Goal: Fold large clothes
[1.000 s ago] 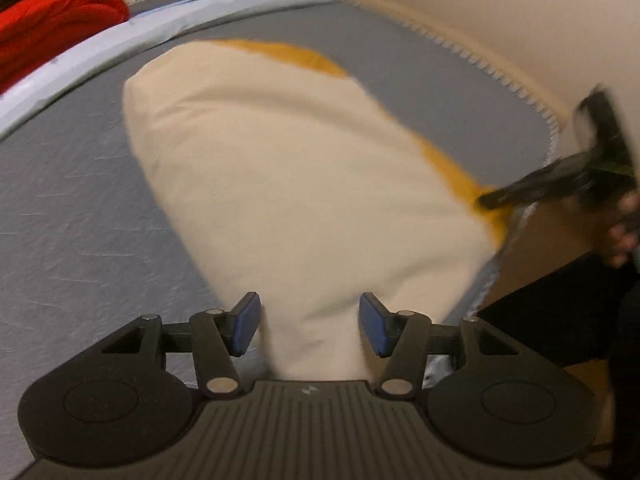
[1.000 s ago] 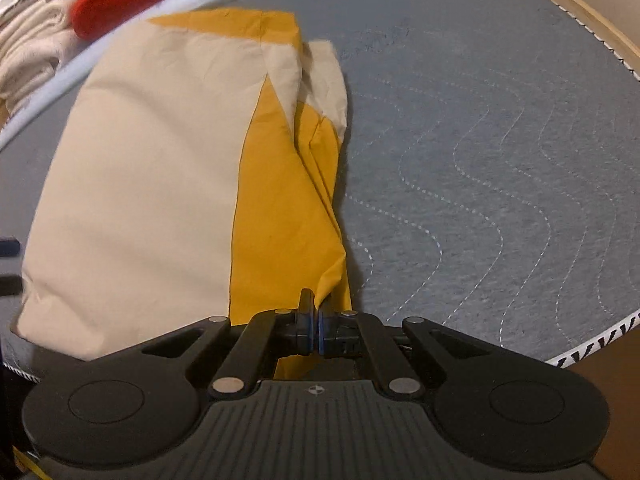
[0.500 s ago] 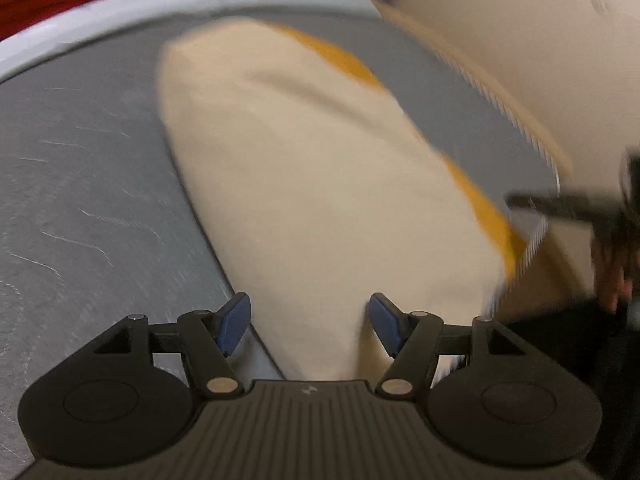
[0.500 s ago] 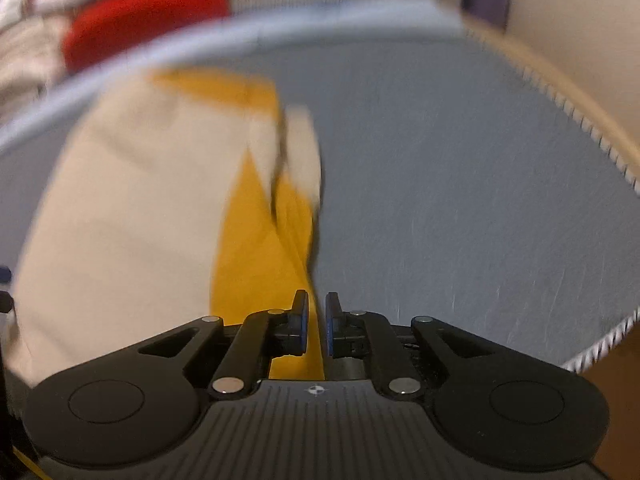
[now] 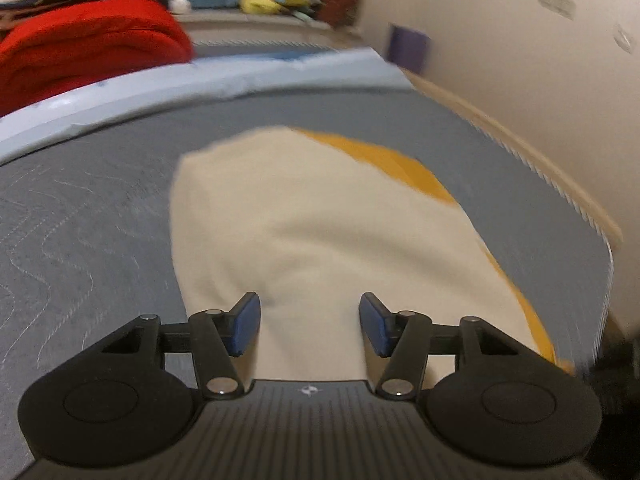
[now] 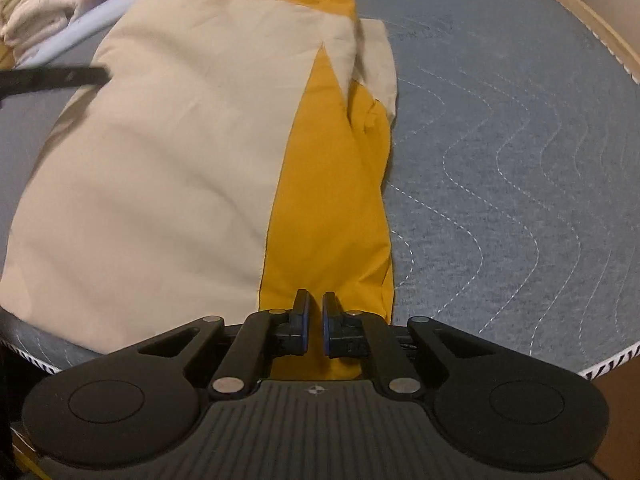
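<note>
A folded cream and mustard-yellow garment [image 6: 168, 168] lies flat on the grey quilted mattress [image 6: 500, 168], its cream panel broad, its yellow strip creased along one side, its near end reaching the mattress's near edge.

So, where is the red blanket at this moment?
In the left wrist view the red blanket lies at the top left, beyond the grey quilt and its light blue edge, far behind the cream and yellow garment.

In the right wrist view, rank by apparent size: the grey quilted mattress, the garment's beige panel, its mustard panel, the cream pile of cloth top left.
1. grey quilted mattress
2. beige panel
3. mustard panel
4. cream pile of cloth, farthest and cut off by the frame, so its rank is unsure.
</note>
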The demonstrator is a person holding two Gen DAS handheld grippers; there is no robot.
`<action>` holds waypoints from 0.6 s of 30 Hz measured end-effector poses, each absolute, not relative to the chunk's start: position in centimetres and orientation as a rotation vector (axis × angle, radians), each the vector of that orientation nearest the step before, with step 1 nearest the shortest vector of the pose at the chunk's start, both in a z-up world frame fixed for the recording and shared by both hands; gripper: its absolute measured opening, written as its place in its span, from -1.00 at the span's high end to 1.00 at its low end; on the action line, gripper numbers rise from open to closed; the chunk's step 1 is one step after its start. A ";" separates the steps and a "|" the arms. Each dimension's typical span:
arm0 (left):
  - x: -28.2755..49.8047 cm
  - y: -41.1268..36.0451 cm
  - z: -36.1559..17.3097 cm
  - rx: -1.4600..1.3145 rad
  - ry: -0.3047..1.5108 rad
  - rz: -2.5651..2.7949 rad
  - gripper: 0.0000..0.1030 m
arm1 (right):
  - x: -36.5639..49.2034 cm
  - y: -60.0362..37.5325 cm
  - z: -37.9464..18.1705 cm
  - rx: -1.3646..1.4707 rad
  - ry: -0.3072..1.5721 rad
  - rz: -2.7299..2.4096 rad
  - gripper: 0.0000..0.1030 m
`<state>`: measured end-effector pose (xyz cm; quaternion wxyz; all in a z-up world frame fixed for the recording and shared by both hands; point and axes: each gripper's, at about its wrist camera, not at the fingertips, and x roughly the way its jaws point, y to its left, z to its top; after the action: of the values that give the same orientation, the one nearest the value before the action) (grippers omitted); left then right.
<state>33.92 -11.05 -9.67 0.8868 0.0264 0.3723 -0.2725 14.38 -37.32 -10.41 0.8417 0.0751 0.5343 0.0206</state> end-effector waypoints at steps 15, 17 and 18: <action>44.9 -13.8 -11.3 -0.012 0.802 -0.395 -0.08 | 15.2 -36.6 -10.4 0.081 1.160 0.064 0.89; 44.9 -12.4 -9.4 -0.091 0.786 -0.359 -0.12 | 15.5 -36.8 -10.3 0.099 1.157 0.055 0.89; 44.7 -11.3 -8.3 -0.129 0.772 -0.317 -0.15 | 15.5 -37.0 -9.8 0.108 1.140 0.045 0.88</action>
<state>44.67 -11.33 -8.34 0.9121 -0.0628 0.3747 -0.1539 15.54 -36.99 -9.84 0.8402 0.0513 0.5394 0.0212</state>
